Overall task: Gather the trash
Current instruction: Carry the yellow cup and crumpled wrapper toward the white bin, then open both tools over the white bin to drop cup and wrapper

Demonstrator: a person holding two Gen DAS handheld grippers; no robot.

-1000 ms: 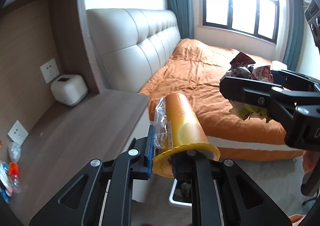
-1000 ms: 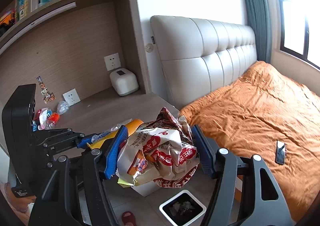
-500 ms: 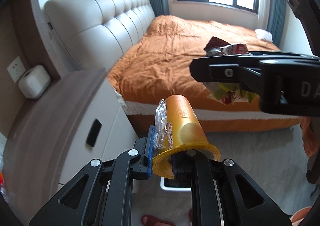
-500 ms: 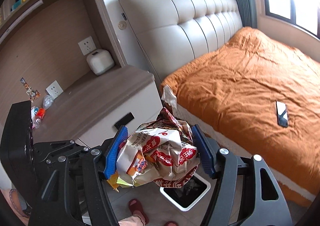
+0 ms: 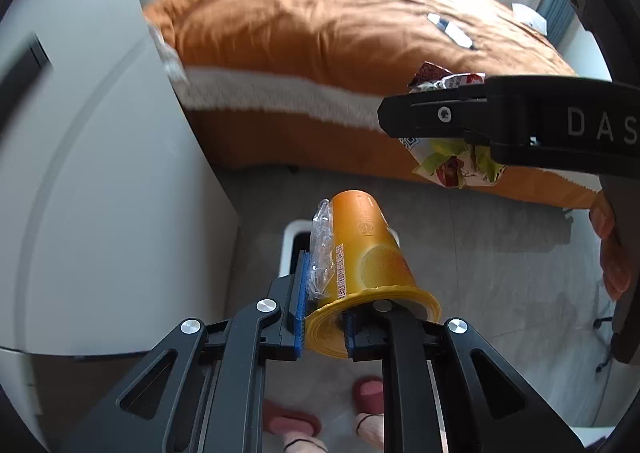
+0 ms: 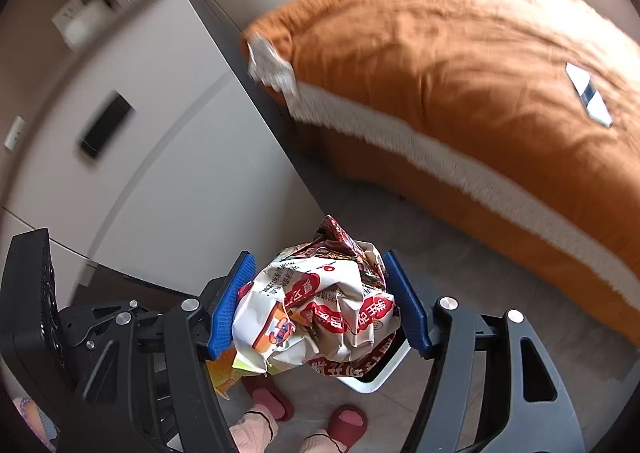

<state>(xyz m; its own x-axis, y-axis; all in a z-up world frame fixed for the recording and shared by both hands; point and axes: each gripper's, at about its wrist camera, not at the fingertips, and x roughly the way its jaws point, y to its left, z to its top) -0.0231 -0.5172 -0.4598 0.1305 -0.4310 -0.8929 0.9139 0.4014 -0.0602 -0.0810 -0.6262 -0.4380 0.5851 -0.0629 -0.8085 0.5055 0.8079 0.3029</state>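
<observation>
My left gripper [image 5: 325,307] is shut on the rim of an orange paper cup [image 5: 370,249] with a clear plastic wrapper stuck to its side. The cup hangs over a white trash bin [image 5: 290,243] on the floor. My right gripper [image 6: 316,303] is shut on a bundle of crumpled snack wrappers [image 6: 320,305], held above the bin's white rim [image 6: 384,371]. In the left wrist view the right gripper's finger [image 5: 480,113] crosses the upper right with the wrappers [image 5: 452,159] hanging below it.
A white bedside cabinet [image 5: 104,181] stands to the left of the bin. A bed with an orange cover [image 6: 460,65] lies behind, with a phone [image 6: 588,95] on it. The person's feet in red slippers [image 6: 304,411] stand on the grey floor near the bin.
Both grippers have tilted down from the desk and bed level toward the floor, bringing the cup and the wrappers over the trash bin. Both grips are unchanged.
</observation>
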